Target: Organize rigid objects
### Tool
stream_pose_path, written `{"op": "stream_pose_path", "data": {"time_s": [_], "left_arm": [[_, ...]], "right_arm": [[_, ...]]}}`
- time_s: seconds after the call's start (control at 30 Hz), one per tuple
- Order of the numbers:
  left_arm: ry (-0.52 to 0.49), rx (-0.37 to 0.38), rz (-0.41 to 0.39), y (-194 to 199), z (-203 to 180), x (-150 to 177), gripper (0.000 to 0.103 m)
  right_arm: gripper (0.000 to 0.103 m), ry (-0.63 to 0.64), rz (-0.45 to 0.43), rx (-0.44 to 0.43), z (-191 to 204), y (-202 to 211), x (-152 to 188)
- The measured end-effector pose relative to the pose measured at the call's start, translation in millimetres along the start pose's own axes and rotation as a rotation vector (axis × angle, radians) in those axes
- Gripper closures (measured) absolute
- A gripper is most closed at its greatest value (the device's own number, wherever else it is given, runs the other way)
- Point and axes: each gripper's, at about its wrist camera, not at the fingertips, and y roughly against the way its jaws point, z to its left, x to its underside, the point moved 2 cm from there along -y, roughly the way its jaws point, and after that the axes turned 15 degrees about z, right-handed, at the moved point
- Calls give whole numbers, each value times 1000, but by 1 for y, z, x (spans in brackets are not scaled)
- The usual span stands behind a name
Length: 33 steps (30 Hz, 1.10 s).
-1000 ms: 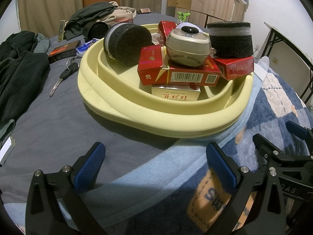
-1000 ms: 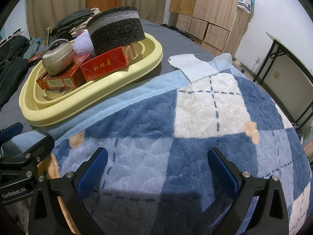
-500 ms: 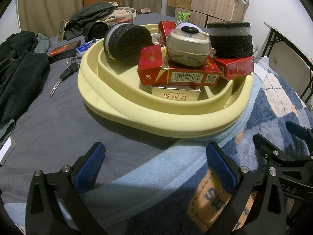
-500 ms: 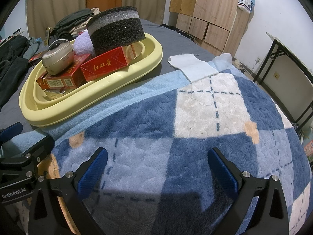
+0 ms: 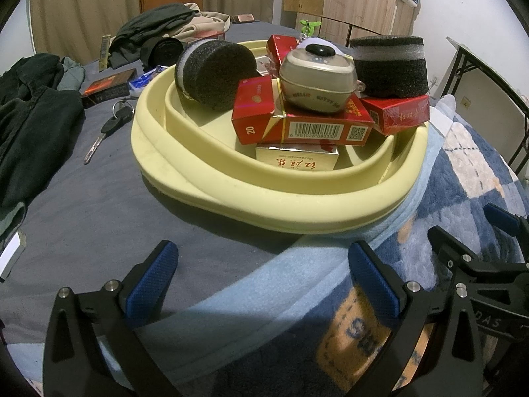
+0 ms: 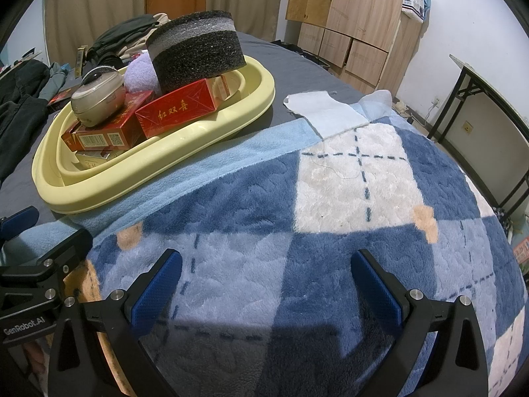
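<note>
- Left claw (image 5: 261, 274): jaws spread wide, gripping nothing, low over the bed.
- Ahead of it, the yellow basin (image 5: 264, 198) carries stacked red boxes (image 5: 317, 125), a beige case (image 5: 319, 79) on top and two foam blocks (image 5: 215, 69), likely gathered there for sorting.
- Right claw (image 6: 266, 284): also released, over bare blanket (image 6: 330, 198); the basin lies ahead to its left.

Left claw (image 5: 263, 273) spread wide, empty; right claw (image 6: 266, 281) likewise, just beside it.
</note>
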Motion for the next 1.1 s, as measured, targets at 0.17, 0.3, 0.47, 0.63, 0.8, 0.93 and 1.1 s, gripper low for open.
{"op": "stream_pose_path", "data": {"time_s": [0.17,0.3,0.47,0.63,0.8,0.93,1.1], "left_arm": [[1,-13,-1,1,1,-1,0],[2,-12,-1,1,2,-2,0],[3,-8,-1,1,3,-3,0],[5,-3,-1,0,2,-3,0],[4,-3,-1,0,2,-4,0],[5,-3,-1,0,2,-3,0],[4,-5,-1,0,3,-3,0]], "right_arm": [[0,-2,1,-5,0,0,0],[0,-3,1,-6,0,1,0],[0,-2,0,-3,0,1,0],[0,-3,1,-3,0,1,0],[0,-2,0,-2,0,1,0],[0,-2,0,-3,0,1,0],[0,-3,1,-3,0,1,0]]}}
